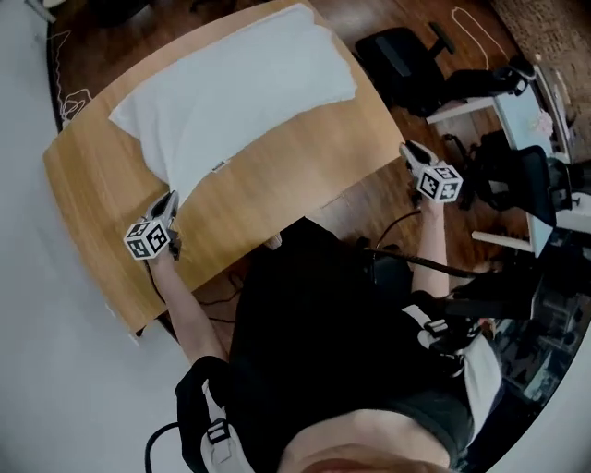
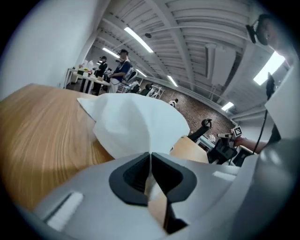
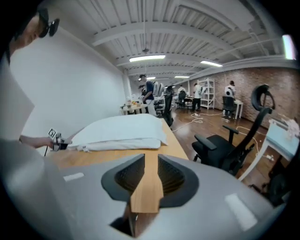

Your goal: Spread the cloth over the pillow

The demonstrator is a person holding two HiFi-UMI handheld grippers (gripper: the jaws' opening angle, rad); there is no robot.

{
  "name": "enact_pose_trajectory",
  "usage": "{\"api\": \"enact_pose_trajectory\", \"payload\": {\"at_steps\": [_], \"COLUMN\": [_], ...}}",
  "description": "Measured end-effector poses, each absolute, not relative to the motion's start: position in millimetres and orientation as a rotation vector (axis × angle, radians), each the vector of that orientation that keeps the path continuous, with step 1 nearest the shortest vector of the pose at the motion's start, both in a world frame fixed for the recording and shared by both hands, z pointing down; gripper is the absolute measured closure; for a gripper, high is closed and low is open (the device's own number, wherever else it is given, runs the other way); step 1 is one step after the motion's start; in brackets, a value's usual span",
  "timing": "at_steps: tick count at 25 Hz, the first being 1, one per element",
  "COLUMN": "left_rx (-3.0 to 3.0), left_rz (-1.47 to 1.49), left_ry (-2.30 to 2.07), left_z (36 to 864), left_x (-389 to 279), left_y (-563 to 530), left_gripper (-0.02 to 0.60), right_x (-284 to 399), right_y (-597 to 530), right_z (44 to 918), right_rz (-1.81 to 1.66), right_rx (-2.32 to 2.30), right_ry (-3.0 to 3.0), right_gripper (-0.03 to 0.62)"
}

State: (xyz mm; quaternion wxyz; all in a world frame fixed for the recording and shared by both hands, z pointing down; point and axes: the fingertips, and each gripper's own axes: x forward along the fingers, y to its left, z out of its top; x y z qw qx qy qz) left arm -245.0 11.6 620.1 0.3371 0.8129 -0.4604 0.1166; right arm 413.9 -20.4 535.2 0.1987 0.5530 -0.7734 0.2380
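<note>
A white cloth (image 1: 240, 88) lies spread over the pillow at the far side of the wooden table (image 1: 277, 199). In the right gripper view the covered pillow (image 3: 119, 129) looks plump, with the cloth's edge hanging over its side. My left gripper (image 1: 169, 201) rests on the table by the cloth's near-left corner. Its jaws are shut, the cloth (image 2: 136, 126) rises just beyond the tips (image 2: 150, 157), and nothing shows between them. My right gripper (image 1: 409, 148) hangs off the table's right edge, away from the pillow. Its jaws (image 3: 151, 159) stand slightly apart around nothing.
A black office chair (image 1: 397, 55) stands right of the table, also seen as the chair (image 3: 225, 145). A light desk (image 1: 522, 111) with more chairs is further right. A cable lies on the wooden floor (image 1: 471, 28). Several people (image 2: 119, 70) work at distant tables.
</note>
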Motion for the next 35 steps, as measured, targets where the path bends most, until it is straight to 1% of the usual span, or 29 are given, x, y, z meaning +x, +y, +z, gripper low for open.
{"api": "enact_pose_trajectory", "payload": {"at_steps": [3,8,12,15,16,17,18,20,23,25,26,27,28,29,32,33,35], "left_rx": [2.079,2.025,1.971,1.926,1.915,1.908,1.907,1.934,2.083,2.168,2.169,2.136,2.081,2.018,1.842,1.789,1.727], "left_rz": [0.277,0.282,0.332,0.401,0.425,0.443,0.452,0.432,0.391,0.44,0.493,0.545,0.573,0.567,0.465,0.45,0.456], "left_ry": [-1.266,-1.334,-1.391,-1.428,-1.435,-1.438,-1.443,-1.468,-1.512,-1.541,-1.542,-1.525,-1.485,-1.429,-1.294,-1.281,-1.28], "left_z": [631,629,625,627,626,623,613,571,476,425,419,432,463,505,628,651,670], "left_x": [-236,-232,-222,-216,-214,-212,-212,-221,-239,-234,-229,-225,-222,-219,-199,-194,-194], "left_y": [14,19,16,10,7,3,0,-4,-24,-23,-11,7,26,39,49,56,68], "left_gripper": [0.568,0.568,0.568,0.568,0.568,0.568,0.568,0.569,0.569,0.569,0.569,0.569,0.569,0.569,0.569,0.569,0.569], "right_x": [383,376,373,358,362,372,382,373,330,328,336,348,362,373,397,407,414], "right_y": [-62,-159,-233,-261,-264,-264,-265,-280,-315,-306,-287,-262,-240,-228,-237,-233,-218], "right_z": [559,605,654,691,702,708,704,651,509,419,396,396,422,468,634,672,703], "right_rz": [0.544,0.352,0.042,-0.129,-0.165,-0.192,-0.229,-0.367,-0.575,-0.653,-0.647,-0.611,-0.549,-0.47,-0.214,-0.152,-0.102], "right_rx": [1.305,0.992,0.631,0.388,0.318,0.259,0.213,0.178,0.278,0.407,0.47,0.524,0.562,0.582,0.516,0.469,0.422], "right_ry": [-2.197,-2.101,-1.941,-1.881,-1.842,-1.781,-1.715,-1.644,-1.67,-1.695,-1.706,-1.715,-1.723,-1.732,-1.722,-1.677,-1.626], "right_gripper": [0.493,0.447,0.444,0.444,0.46,0.583,0.583,0.585,0.585,0.585,0.585,0.585,0.585,0.585,0.585,0.585,0.585]}}
